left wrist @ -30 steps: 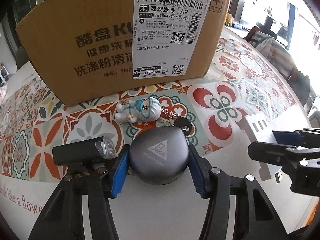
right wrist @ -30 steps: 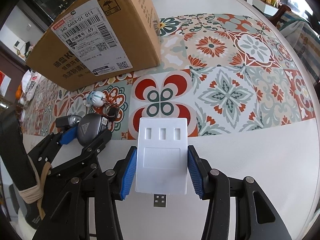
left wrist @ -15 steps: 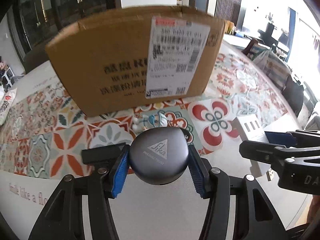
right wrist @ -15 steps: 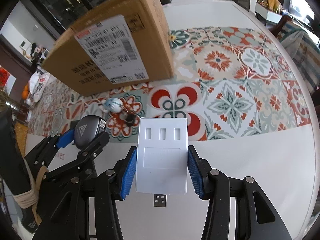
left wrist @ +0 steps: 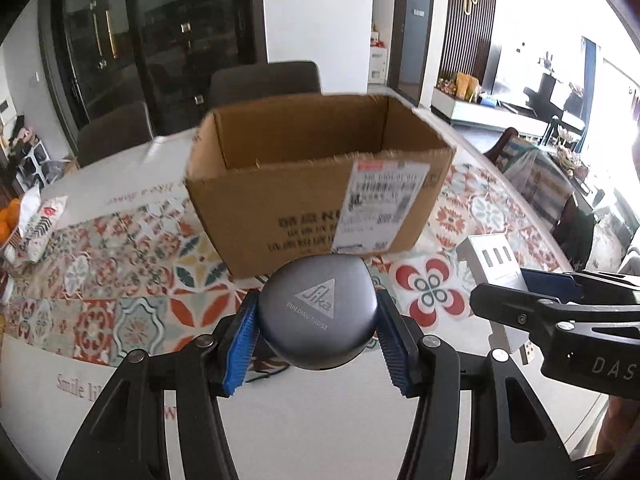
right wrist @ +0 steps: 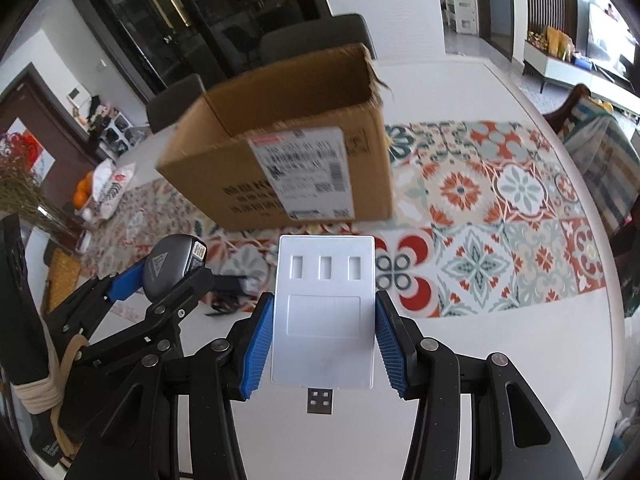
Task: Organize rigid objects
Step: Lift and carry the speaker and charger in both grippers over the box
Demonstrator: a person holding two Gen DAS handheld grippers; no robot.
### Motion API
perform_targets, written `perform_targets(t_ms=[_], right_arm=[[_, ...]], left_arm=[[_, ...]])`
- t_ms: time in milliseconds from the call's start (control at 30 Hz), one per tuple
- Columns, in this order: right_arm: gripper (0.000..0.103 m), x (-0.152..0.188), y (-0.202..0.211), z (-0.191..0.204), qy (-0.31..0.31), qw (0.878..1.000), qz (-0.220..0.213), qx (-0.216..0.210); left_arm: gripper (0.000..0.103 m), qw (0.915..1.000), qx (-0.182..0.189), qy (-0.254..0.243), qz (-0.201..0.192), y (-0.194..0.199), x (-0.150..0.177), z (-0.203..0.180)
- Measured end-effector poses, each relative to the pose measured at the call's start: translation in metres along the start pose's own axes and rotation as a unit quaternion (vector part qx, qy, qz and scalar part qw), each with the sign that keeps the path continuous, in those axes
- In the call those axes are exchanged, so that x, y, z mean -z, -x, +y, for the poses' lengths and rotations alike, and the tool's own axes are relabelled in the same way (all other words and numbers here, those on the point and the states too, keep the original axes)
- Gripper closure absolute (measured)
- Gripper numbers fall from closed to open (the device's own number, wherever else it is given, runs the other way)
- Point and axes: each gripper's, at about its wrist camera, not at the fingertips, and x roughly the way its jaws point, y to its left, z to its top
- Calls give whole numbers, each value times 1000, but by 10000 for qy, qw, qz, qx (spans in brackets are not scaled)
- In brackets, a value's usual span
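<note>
My left gripper [left wrist: 318, 338] is shut on a round grey case [left wrist: 318, 312] with a triangle logo, held in the air above the table. Seen from the right wrist, that case [right wrist: 168, 270] and the left gripper [right wrist: 160, 280] are at the left. My right gripper [right wrist: 324, 344] is shut on a flat white USB hub [right wrist: 325, 312], its plug pointing back toward the camera. In the left wrist view the hub [left wrist: 494, 264] shows at the right edge. Beyond both stands an open cardboard box [left wrist: 316, 176], its inside partly visible, with a shipping label on its near wall [right wrist: 304, 176].
A round white table [right wrist: 520, 360] carries a patterned mat [right wrist: 500, 216]. A black object [right wrist: 230, 284] lies on the mat below the left gripper. A bag and oranges [left wrist: 28, 216] sit at the far left. Dark chairs [left wrist: 264, 80] stand behind the box.
Both grippers have risen with their objects, so the box's open top has come into view. The small figurine and the black light on the mat have dropped out of the left wrist view.
</note>
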Motion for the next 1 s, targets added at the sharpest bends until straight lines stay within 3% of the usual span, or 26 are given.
perform_targets(t_ms=[567,1000], right_arm=[[54,-36,52,43,260,9962,-813,-152],[54,-74,66,58,409,9911,-1258,-116]], left_arm=[[48,9978,-192,157,-612,61,-41,31],[48,9952,-274,36,-943,73,-87,43]])
